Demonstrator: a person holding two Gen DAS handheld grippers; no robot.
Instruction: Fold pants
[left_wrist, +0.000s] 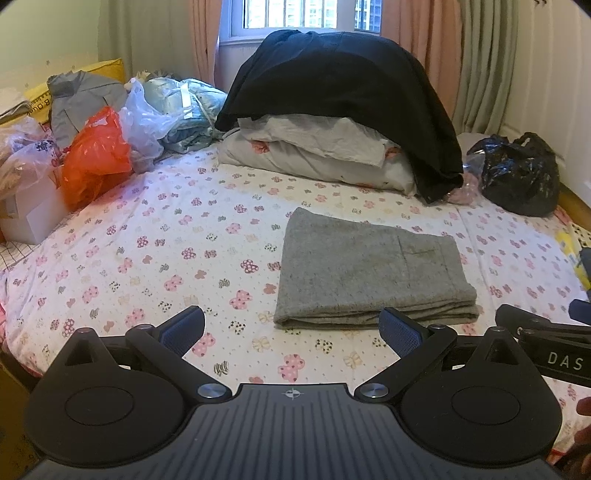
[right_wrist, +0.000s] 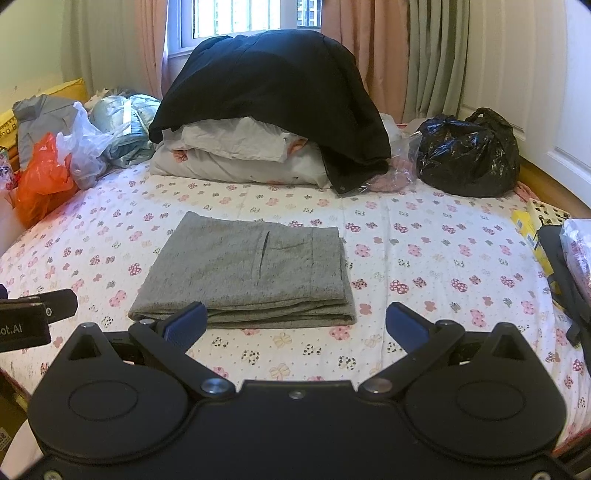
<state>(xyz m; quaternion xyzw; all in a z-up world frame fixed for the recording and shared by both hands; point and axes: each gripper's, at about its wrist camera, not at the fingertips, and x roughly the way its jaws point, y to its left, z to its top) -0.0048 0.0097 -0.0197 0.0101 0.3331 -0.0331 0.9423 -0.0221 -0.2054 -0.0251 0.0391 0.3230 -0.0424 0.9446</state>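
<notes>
Grey pants (left_wrist: 369, 269) lie folded into a flat stacked rectangle on the butterfly-print bed sheet (left_wrist: 166, 258); they also show in the right wrist view (right_wrist: 247, 269). My left gripper (left_wrist: 291, 328) is open and empty, held just short of the pants' near edge, a little to their left. My right gripper (right_wrist: 295, 325) is open and empty, held in front of the pants' near right corner. Neither gripper touches the cloth. Part of the right gripper shows at the left wrist view's right edge (left_wrist: 546, 343).
A black garment (left_wrist: 343, 96) drapes over stacked pillows (left_wrist: 314, 155) at the back. Orange (left_wrist: 96, 155) and clear plastic bags crowd the back left. A black plastic bag (right_wrist: 469, 155) sits at the back right. A yellow box and dark strap (right_wrist: 554, 243) lie at the right edge.
</notes>
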